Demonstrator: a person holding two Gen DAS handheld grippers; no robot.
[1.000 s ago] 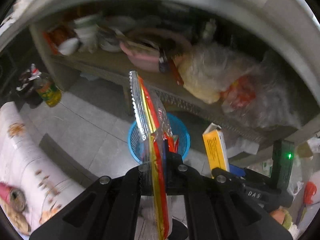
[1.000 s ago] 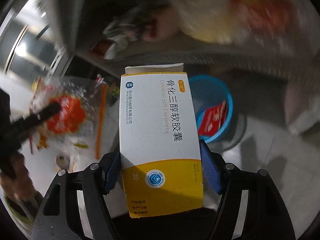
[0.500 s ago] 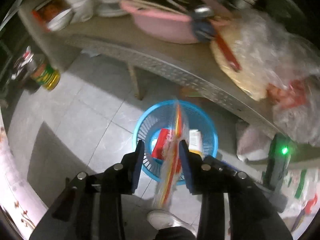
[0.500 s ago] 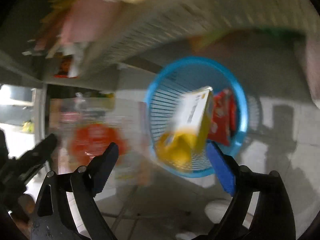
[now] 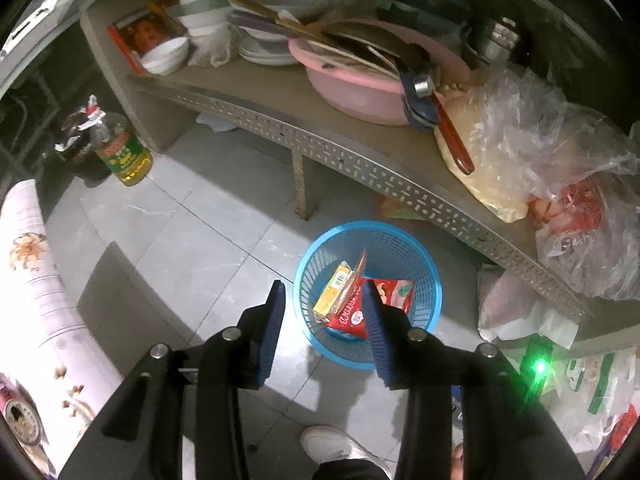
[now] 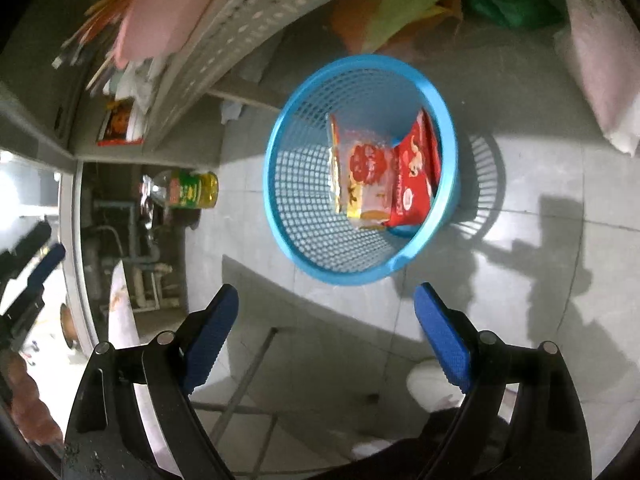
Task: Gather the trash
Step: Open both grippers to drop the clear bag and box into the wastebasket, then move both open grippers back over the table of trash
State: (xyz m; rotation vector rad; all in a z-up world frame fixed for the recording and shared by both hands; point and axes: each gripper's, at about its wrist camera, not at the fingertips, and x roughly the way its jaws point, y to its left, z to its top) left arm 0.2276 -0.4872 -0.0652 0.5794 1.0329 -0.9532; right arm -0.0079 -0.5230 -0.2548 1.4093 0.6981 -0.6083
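Jaws of the left gripper (image 5: 324,300) are opening with nothing between them; the right gripper (image 6: 326,308) stands wide apart, empty. Both point steeply down over the blue basket (image 5: 434,280) on the floor, which holds the yellow box (image 5: 332,294), clear wrapper (image 6: 368,164) and red packet (image 6: 416,168).

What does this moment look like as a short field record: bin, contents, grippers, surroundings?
bin: blue mesh basket upright on the tiled floor, beside a low shelf
contents: yellow box, clear snack wrapper, red packet, all inside the basket
left gripper: above the basket, jaws opening, nothing between them
right gripper: above the basket, jaws wide, empty
shelf: pink basin, bowls, plastic bags
floor: oil bottle by the shelf end
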